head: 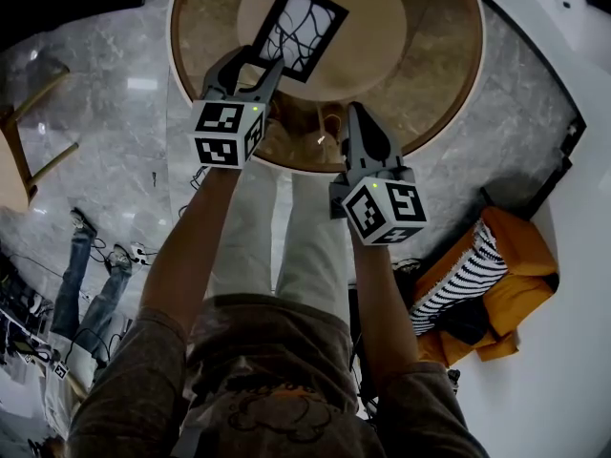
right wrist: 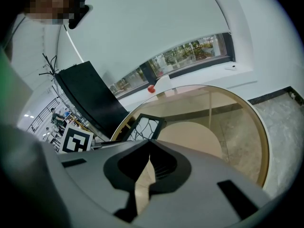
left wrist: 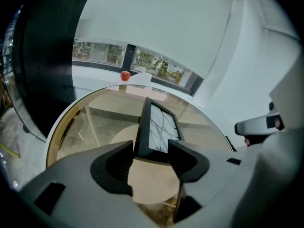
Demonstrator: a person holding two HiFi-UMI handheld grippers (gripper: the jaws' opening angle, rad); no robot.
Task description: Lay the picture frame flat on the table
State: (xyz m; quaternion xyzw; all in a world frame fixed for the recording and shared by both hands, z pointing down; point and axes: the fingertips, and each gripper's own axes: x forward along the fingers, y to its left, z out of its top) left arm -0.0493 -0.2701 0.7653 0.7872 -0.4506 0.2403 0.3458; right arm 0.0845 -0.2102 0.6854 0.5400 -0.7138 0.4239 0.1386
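**Frame down on the glass, left jaws wide about its near end**
Risk, as judged: the picture frame (head: 298, 31) appears to lie flat near the middle of the round glass table (head: 430, 65), its near end between the spread jaws of the left gripper (head: 260, 60). The pads do not appear to press on it. A skewed pull-back could catch a corner and drag the frame across the slick glass. Both forearms reach forward with the grippers tilted downward. The right gripper (head: 355, 113) hangs at the table's near edge, jaws closed on nothing, apart from the frame.
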